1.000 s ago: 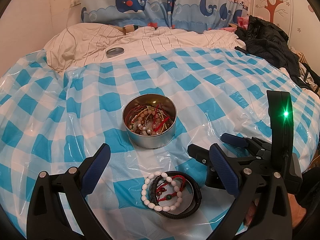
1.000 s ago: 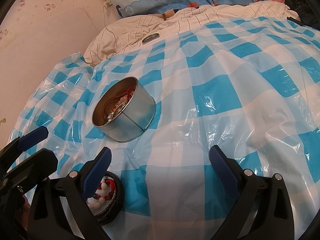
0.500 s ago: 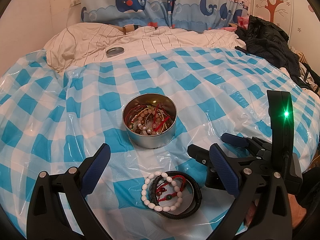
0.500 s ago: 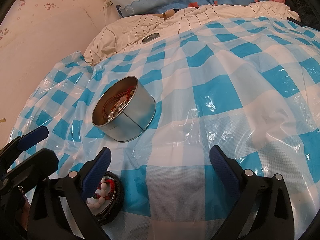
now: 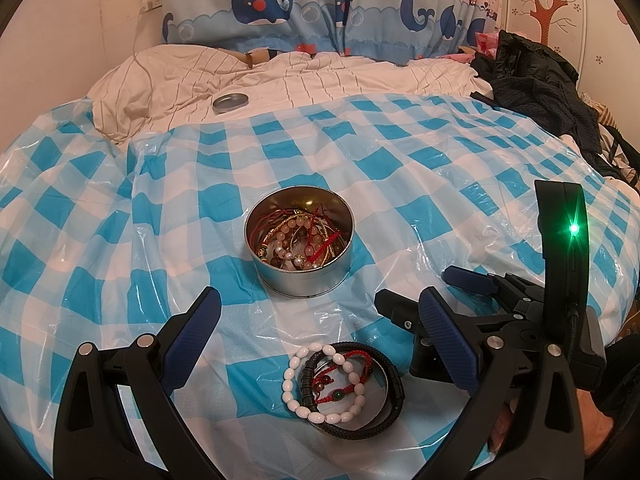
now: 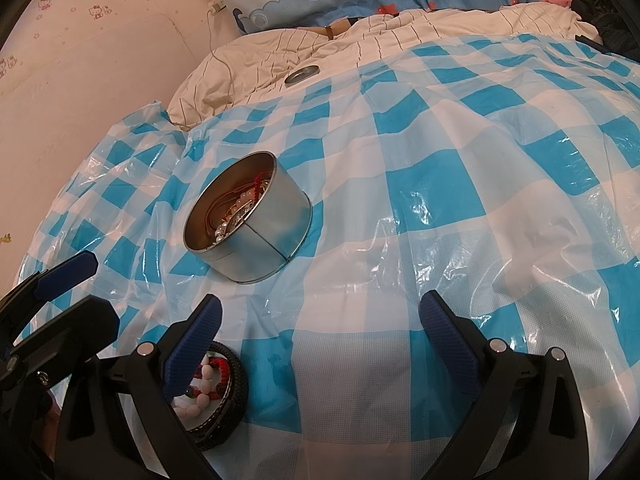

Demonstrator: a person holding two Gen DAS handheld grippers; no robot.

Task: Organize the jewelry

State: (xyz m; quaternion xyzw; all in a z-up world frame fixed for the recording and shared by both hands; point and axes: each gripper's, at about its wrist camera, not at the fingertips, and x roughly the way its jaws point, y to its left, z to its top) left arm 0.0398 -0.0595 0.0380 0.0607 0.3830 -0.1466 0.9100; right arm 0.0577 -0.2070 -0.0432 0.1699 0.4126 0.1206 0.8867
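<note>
Still, nothing shifts: my left gripper [image 5: 320, 336] and right gripper [image 6: 320, 338] hover, jaws spread, empty. On the glossy checked plastic sheet [image 5: 400, 152] sits a round metal tin [image 5: 300, 276] of tangled beads; nearer lies a small pile, perhaps on a lid: white bead bracelet [image 5: 308, 396], black braided band [image 5: 394, 404].

Left hand-held gripper [image 5: 316, 326] spread wide, right hand-held gripper [image 6: 318, 328] likewise

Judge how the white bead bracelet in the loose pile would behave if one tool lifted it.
The white bead bracelet is strung beads, so it would probably sag limp. It overlaps the red cord bracelet and black braided band, so it may drag them. Smooth beads could slip between pads.
</note>
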